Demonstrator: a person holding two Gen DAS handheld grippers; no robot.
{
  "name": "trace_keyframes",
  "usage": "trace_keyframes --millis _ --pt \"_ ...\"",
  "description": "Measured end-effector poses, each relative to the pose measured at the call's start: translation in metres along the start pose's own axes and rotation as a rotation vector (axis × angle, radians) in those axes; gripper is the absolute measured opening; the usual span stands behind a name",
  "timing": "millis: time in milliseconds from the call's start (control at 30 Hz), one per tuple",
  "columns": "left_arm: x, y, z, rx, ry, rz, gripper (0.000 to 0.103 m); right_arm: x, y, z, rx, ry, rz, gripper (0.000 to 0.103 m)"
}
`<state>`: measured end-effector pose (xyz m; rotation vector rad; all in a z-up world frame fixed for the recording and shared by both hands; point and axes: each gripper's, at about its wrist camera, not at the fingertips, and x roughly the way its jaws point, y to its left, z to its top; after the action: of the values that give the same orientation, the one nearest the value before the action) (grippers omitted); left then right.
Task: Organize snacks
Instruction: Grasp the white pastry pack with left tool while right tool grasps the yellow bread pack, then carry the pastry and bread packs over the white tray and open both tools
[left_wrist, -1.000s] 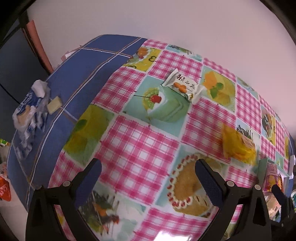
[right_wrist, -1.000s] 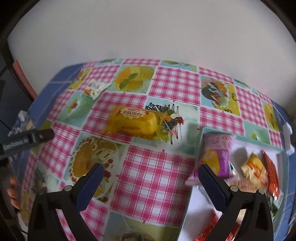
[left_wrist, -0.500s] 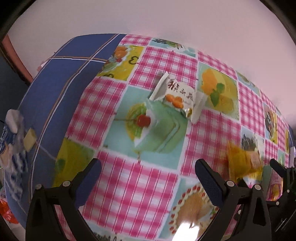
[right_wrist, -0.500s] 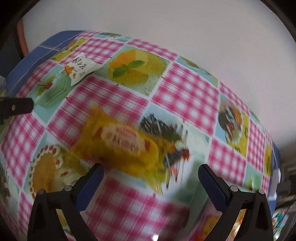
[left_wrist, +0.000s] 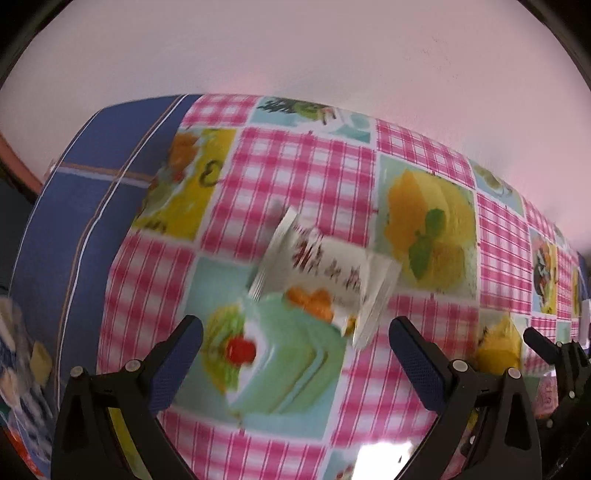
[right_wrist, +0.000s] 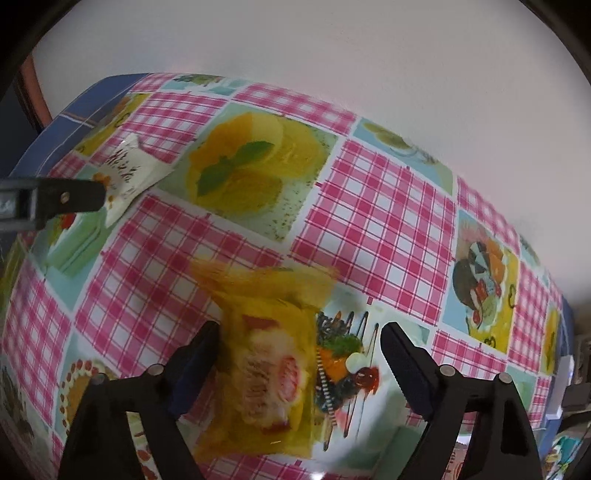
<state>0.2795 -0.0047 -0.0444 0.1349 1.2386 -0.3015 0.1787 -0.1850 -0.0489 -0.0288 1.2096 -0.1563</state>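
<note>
A small white snack packet (left_wrist: 325, 273) with red writing and orange pieces lies on the patterned tablecloth, just ahead of my open left gripper (left_wrist: 295, 354). It also shows in the right wrist view (right_wrist: 127, 175), with a left finger (right_wrist: 66, 197) beside it. A yellow wrapped cake packet (right_wrist: 266, 354) lies between the fingers of my open right gripper (right_wrist: 299, 369), close to the left finger; the fingers are apart from it. The same yellow packet (left_wrist: 496, 345) shows at the right of the left wrist view.
The table has a pink-checked cloth with food pictures (right_wrist: 376, 218) over a blue cloth (left_wrist: 92, 184). A white wall stands close behind. A blue and white wrapper (left_wrist: 14, 354) lies at the left edge. Packaged snacks (left_wrist: 546, 391) show at the right.
Both grippers have moved forward and lower. The white packet now sits just ahead of the left fingers. The yellow packet now lies between the right fingers.
</note>
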Motion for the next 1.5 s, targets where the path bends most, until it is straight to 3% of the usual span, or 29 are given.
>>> trace_keyframes --millis 267,333,600,933,1333,1367,1500 --pt "0.025 -0.016 0.023 0.053 0.027 0.022 0.097 0.012 -0.029 0.005 0.093 0.010 0.095 0.062" --pt "0.030 -0.016 0.025 0.041 0.039 0.004 0.080 0.011 -0.034 0.005 0.098 0.010 0.094 0.056" --pt "0.024 -0.021 0.016 0.031 0.019 0.057 0.061 0.003 -0.032 -0.005 0.110 0.005 0.081 0.045" --pt "0.000 -0.020 -0.047 -0.081 0.037 0.044 0.057 -0.028 -0.006 -0.038 0.102 0.015 0.091 0.044" --pt "-0.082 -0.032 -0.155 -0.263 -0.009 -0.059 0.057 -0.103 0.003 -0.112 0.224 -0.022 0.158 0.044" --pt "-0.091 -0.031 -0.147 -0.263 -0.015 -0.062 0.057 -0.109 0.003 -0.121 0.228 -0.027 0.149 0.044" --pt "-0.119 -0.042 -0.166 -0.270 -0.052 -0.070 0.057 -0.125 0.004 -0.140 0.248 -0.047 0.132 0.044"
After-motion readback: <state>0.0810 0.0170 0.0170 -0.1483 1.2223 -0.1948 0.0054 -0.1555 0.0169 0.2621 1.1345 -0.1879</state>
